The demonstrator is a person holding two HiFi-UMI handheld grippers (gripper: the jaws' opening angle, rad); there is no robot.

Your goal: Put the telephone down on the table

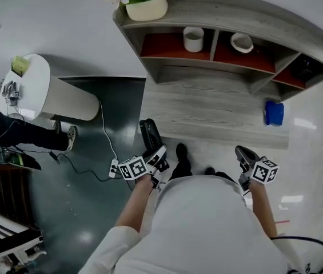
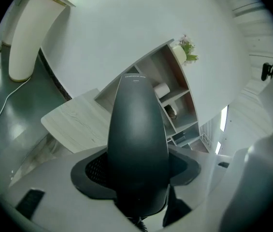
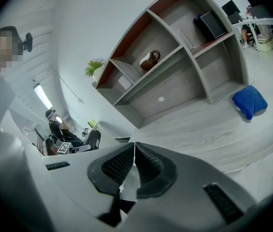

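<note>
- While the left gripper (image 1: 156,156) pinches the black telephone (image 2: 138,144) between its widely spread jaws, the handset juts forward and up along them, its rounded end pointing toward the bench (image 1: 207,113).
- From the head view the telephone sits in the air by the bench's near left corner, not resting on the wooden top.
- The right gripper (image 3: 134,166) has its ribbed pads pressed together with nothing between them; it hangs low on the person's right, off the bench's near edge.
- A blue cloth-like thing (image 1: 274,112) lies on the bench toward its right end, well apart from both grippers.
- At the back of the bench stands a curved shelf unit (image 1: 230,16) with red-backed compartments.
- One compartment holds a white cup (image 1: 194,39), the next a pale bowl (image 1: 242,42).
- On top of the shelf unit, at its left end, sits a cream plant pot (image 1: 146,5) with greenery and pale flowers.
</note>
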